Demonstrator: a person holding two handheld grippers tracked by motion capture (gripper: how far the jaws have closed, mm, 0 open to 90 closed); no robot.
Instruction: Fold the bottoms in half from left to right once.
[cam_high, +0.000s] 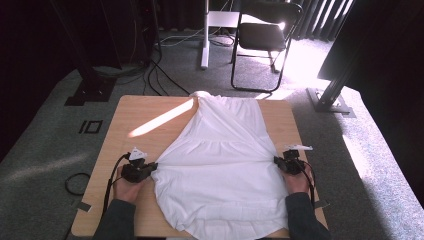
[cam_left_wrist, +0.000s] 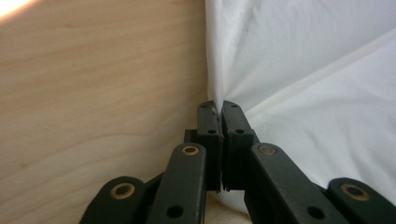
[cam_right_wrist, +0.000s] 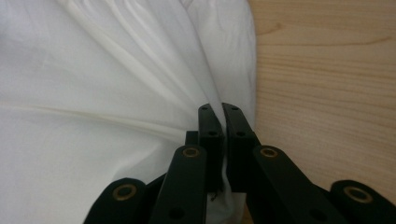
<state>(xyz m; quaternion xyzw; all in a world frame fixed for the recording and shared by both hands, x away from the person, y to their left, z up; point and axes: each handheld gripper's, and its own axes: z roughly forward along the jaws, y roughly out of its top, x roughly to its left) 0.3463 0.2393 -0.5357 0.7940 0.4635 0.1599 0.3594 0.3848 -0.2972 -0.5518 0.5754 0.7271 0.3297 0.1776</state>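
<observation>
White garment (cam_high: 220, 165) lies on wooden table (cam_high: 120, 145) above grey carpet (cam_high: 45, 160), apparently pinched by both grippers' fingers (cam_left_wrist: 208, 122).

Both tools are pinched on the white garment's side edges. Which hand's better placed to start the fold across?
Roughly even, slight edge to the left. The left tool and right tool are each shut on an edge of the white garment. The left has more bare table beside it, so probably more room to swing.

1. White garment (cam_high: 220, 165): plain thin cloth, lying flat on the wooden table, narrow end far, wide hem near
2. Left and right side edges pinched; creases fan from both points
3. Near hem overhangs the table's front edge
</observation>
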